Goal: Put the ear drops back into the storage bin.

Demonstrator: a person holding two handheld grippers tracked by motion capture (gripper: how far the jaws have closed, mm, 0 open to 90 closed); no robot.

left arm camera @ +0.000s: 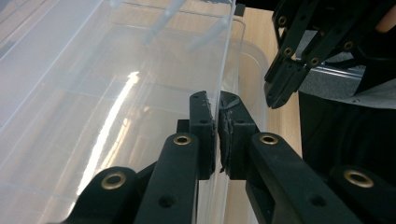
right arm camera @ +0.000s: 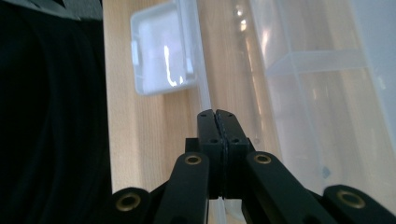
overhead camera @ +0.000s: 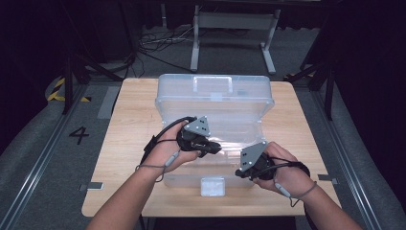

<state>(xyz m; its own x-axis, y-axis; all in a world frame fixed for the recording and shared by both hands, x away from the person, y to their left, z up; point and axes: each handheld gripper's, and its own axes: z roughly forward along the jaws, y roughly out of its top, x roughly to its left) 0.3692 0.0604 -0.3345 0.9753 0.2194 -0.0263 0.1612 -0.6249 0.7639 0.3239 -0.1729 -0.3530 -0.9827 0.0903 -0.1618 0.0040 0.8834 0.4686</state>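
Note:
A large clear plastic box (overhead camera: 215,96) stands on the wooden table (overhead camera: 127,143). My left gripper (overhead camera: 218,147) reaches over its front part, and in the left gripper view it (left arm camera: 218,100) is shut on a thin clear edge of the box (left arm camera: 116,70). My right gripper (overhead camera: 238,173) is at the front right rim. In the right gripper view its jaws (right arm camera: 215,113) are pressed together on the clear rim of the box (right arm camera: 303,93), which runs up to a white latch (right arm camera: 161,51). The right gripper (left arm camera: 273,100) hangs shut beside the left one.
The white latch (overhead camera: 212,186) sits at the middle of the box's front, near the table's front edge. Bare wood lies left and right of the box. Behind the table are a white metal stand (overhead camera: 234,28) and cables on the grey floor.

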